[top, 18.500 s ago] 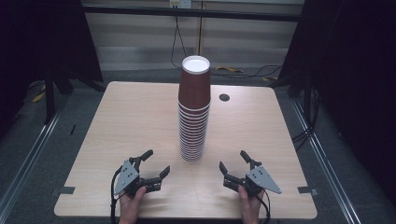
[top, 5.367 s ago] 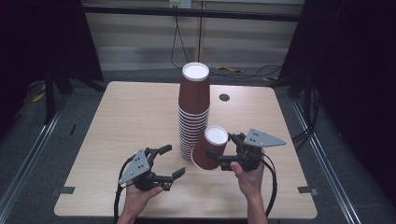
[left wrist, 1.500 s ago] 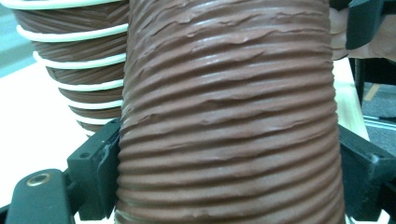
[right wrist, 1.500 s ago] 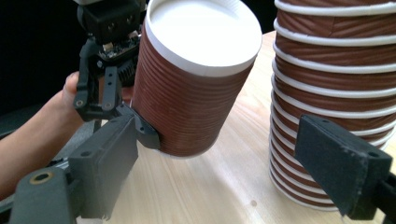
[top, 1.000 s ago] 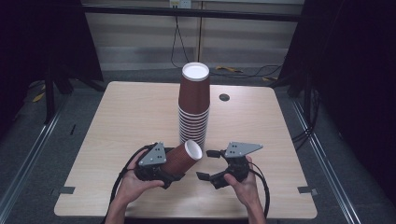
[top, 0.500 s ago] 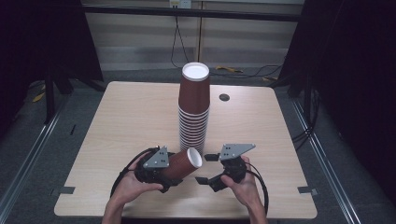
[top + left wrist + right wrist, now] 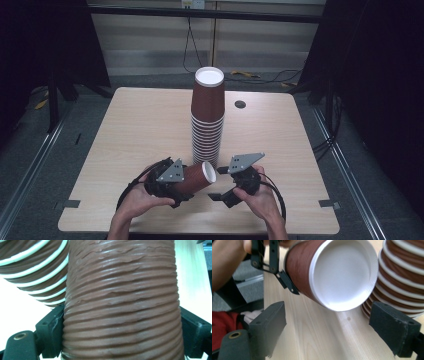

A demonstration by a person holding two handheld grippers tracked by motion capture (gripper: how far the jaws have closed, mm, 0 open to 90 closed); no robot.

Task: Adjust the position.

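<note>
left hand-held gripper (image 7: 186, 186) clamped on ribbed brown paper cup (image 7: 196, 178), held tilted above table (image 7: 125, 130) just beside cup stack (image 7: 207, 120). right hand-held gripper (image 7: 218, 192) jaws apart, empty. cup light, thin-walled, crushable; take mid-body on ridges, gentle squeeze.

I see the cup stack (image 7: 208, 120) at the table (image 7: 125, 130) middle; before it, the single cup (image 7: 196, 177) lies sideways between left gripper (image 7: 167, 180) and right gripper (image 7: 225, 187).
</note>
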